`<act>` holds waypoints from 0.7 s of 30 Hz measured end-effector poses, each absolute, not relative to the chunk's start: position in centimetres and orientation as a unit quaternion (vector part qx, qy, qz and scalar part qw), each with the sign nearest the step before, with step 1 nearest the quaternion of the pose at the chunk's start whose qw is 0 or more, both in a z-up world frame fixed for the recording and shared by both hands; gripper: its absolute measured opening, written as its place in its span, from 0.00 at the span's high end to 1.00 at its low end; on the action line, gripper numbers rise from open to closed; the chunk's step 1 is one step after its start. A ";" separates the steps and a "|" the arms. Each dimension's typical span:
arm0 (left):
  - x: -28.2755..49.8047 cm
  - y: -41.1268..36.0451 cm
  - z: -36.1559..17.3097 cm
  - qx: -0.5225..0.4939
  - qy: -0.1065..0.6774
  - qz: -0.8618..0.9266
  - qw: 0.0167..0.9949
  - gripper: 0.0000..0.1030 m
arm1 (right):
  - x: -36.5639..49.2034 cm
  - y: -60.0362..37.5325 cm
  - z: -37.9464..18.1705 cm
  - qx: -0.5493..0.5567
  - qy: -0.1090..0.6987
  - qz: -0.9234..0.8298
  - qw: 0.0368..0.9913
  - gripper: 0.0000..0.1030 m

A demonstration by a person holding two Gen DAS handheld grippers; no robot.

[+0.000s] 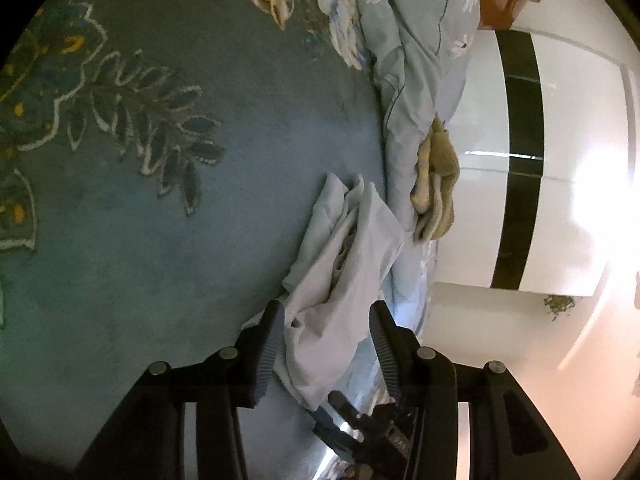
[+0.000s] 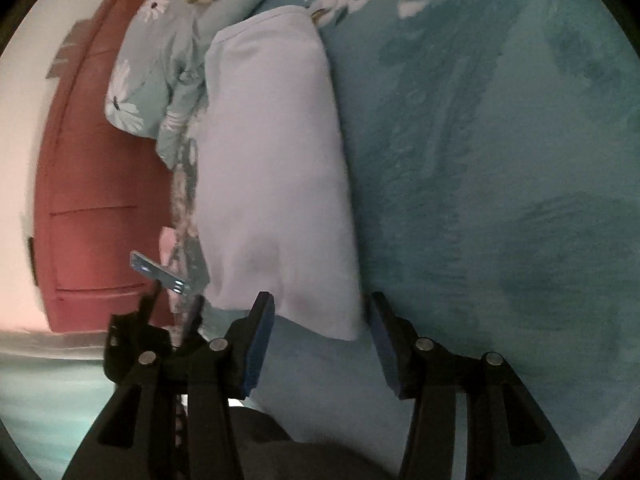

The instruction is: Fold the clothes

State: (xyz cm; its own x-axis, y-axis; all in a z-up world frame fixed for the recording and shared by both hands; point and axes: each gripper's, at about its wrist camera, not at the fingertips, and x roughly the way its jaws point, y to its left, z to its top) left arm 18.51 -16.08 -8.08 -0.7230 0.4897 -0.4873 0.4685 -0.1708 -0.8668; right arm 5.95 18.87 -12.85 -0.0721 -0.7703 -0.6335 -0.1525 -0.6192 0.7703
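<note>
A pale lavender garment (image 1: 344, 264) lies crumpled on the teal floral bedspread (image 1: 160, 220). My left gripper (image 1: 326, 320) is open, its jaws on either side of the garment's near end, not closed on it. In the right wrist view the same garment (image 2: 272, 168) looks smooth and folded into a long strip on the bedspread (image 2: 500, 200). My right gripper (image 2: 318, 312) is open, its jaws astride the garment's near corner. The other gripper's body shows at the bottom of the left wrist view (image 1: 360, 424) and at lower left of the right wrist view (image 2: 140, 324).
A light floral duvet (image 1: 416, 60) is bunched along the bed's edge, with a yellow-brown towel (image 1: 436, 184) on it. A red-brown wooden headboard (image 2: 92, 184) and a white wardrobe with a black stripe (image 1: 520, 160) stand beyond the bed.
</note>
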 end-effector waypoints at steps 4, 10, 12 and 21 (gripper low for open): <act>18.9 -15.8 -7.7 -0.388 -0.627 0.675 0.004 0.53 | 6.3 19.6 -14.5 0.619 -0.438 -0.611 0.226 0.64; 18.7 -14.8 -7.1 -0.424 -0.593 0.684 -0.001 0.53 | 6.2 20.6 -14.6 0.610 -0.458 -0.608 0.221 0.93; 18.6 -14.6 -6.7 -0.431 -0.582 0.690 -0.002 0.53 | 5.7 21.3 -13.4 0.606 -0.448 -0.617 0.229 0.93; 15.9 -12.2 -6.3 -0.473 -0.534 0.700 0.027 0.50 | -3.0 30.0 -6.6 0.604 -0.290 -0.714 0.202 0.94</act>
